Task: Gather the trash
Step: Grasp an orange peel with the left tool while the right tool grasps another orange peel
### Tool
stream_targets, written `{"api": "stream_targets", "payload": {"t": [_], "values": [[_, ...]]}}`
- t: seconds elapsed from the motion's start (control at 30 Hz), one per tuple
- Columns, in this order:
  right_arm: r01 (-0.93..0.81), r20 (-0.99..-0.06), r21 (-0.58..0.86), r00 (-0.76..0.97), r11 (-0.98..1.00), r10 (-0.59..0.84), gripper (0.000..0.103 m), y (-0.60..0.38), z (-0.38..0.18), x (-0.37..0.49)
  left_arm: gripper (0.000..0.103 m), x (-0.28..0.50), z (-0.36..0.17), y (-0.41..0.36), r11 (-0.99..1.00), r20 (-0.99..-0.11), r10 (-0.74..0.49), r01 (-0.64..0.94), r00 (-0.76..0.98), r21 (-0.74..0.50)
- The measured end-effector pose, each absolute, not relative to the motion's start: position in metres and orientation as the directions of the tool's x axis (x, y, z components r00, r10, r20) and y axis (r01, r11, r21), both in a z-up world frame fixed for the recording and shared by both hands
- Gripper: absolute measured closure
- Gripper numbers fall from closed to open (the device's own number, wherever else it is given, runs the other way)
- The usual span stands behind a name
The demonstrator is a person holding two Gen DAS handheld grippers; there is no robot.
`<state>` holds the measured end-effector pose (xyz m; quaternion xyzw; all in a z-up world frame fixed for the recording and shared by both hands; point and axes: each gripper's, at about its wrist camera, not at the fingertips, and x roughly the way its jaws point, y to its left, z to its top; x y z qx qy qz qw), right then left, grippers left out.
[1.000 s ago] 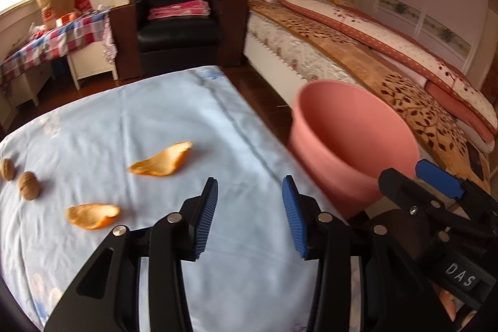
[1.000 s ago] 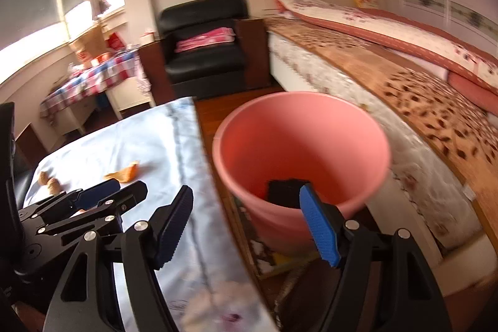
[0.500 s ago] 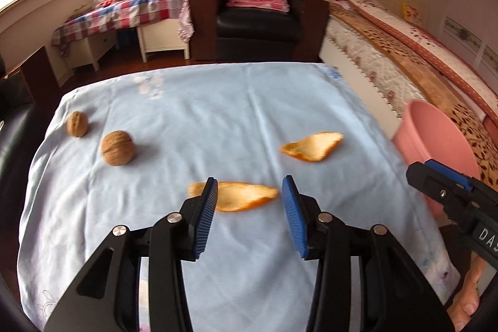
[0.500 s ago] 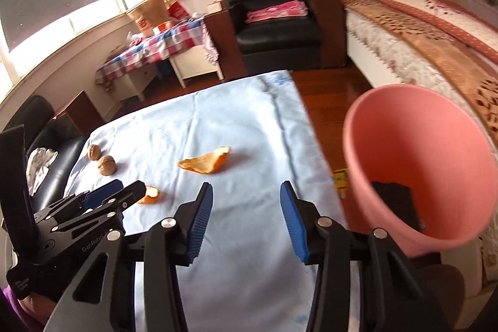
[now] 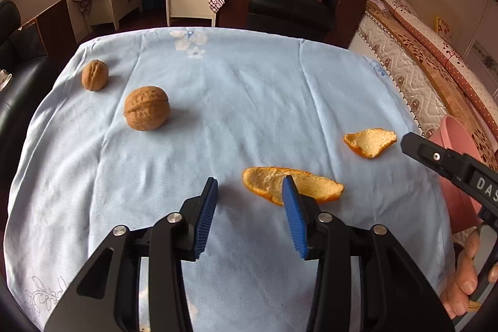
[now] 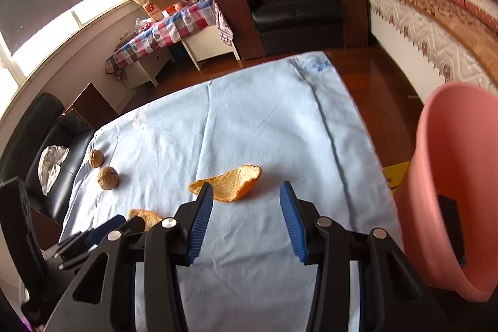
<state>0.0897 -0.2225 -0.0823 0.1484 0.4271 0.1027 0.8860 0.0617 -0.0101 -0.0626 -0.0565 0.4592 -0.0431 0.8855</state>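
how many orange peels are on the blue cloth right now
2. One orange peel lies just ahead of the left gripper, partly behind its right finger. The other peel lies nearer the pink bin, ahead of the right gripper. None seems hidden.

My left hand-held gripper [image 5: 249, 187] tilts downward, jaws apart and empty. My right hand-held gripper [image 6: 246, 192] angles down too, jaws just narrowed, nothing between them.

Each camera sits on a gripper and looks forward and down along its jaws, close over the tabletop [image 5: 249, 101]. The right view looks from nearer the pink bucket [image 6: 451, 176]. Both views show the same orange peels [image 5: 370, 142] and walnuts [image 6: 107, 178].
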Motion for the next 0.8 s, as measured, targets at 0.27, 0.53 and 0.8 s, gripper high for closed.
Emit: {"api": "stream_targets", "payload": {"t": [0.27,0.53,0.8], "values": [[-0.051,-0.747,0.36,0.583,0.931,0.321,0.062,-0.221,-0.096,0.106,0.065,0.059,-0.063,-0.021,0.99,-0.797,-0.138,0.068,0.587,-0.121],[-0.045,-0.761,0.353,0.567,0.935,0.315,0.079,-0.213,-0.102,0.112,0.084,0.06,-0.064,-0.014,0.988,-0.797,-0.152,0.065,0.585,-0.141],[-0.032,-0.754,0.375,0.57,0.926,0.325,0.099,-0.215,-0.103,0.11,0.089,0.053,-0.054,-0.01,0.986,-0.778,-0.167,0.08,0.606,-0.149]]}}
